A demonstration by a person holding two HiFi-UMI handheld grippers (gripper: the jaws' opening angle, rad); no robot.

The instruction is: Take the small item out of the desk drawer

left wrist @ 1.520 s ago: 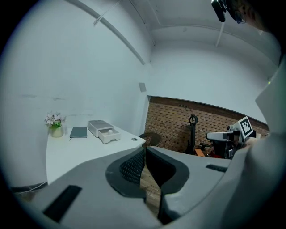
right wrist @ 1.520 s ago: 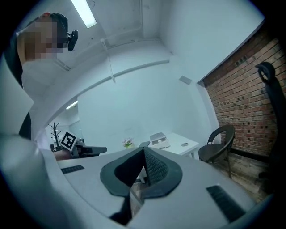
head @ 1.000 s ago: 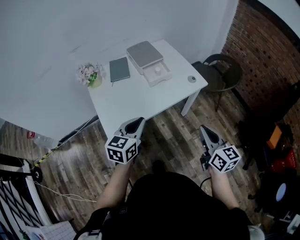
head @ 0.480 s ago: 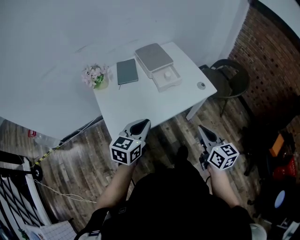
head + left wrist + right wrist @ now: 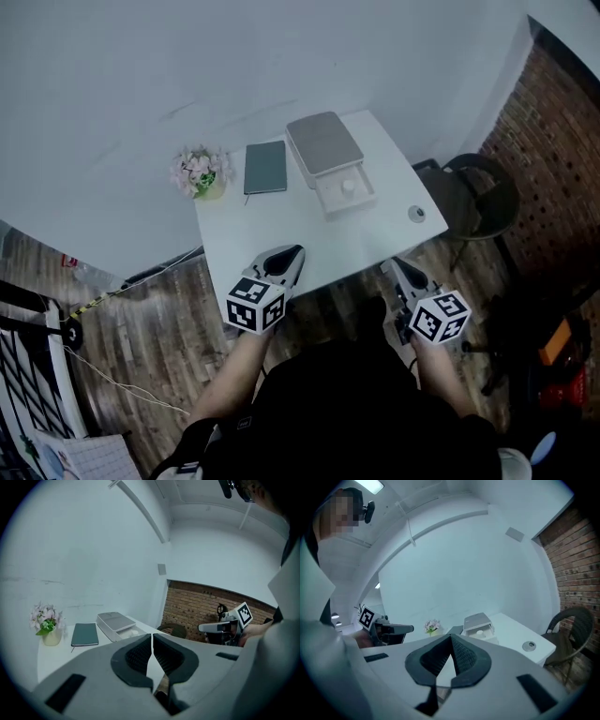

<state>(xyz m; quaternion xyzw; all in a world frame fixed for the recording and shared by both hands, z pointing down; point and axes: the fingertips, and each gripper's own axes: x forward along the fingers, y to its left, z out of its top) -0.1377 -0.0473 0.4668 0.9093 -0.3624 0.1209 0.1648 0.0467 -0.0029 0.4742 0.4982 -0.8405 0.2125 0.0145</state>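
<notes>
A small white round item (image 5: 349,187) lies in an open white drawer (image 5: 354,208), which is pulled out toward the person from a white drawer box with a flat grey top (image 5: 324,142). The box stands on a white table (image 5: 281,220), ahead of both grippers and well apart from them, closer to the right gripper's line than the left's.

The left gripper (image 5: 295,250) is held at the table's near edge, its tip pointing up the table toward the box. Its jaws are pressed together with nothing between them. The right gripper (image 5: 394,265) is held just short of the near right part of the table, over a wood-plank floor (image 5: 169,319). Its jaws also meet at the tip and hold nothing. Each gripper carries its marker cube at the back, near the person's hand.

Ahead of the left gripper and slightly to its left, a dark green notebook (image 5: 265,167) lies flat beside the box. Further left stands a small vase of pale pink flowers (image 5: 200,173). Ahead of the right gripper, near the table's right edge, sits a small round grey disc (image 5: 416,214). Beyond that edge, to the right gripper's right, a dark round-backed chair (image 5: 480,192) stands by a red brick wall (image 5: 553,122)
</notes>
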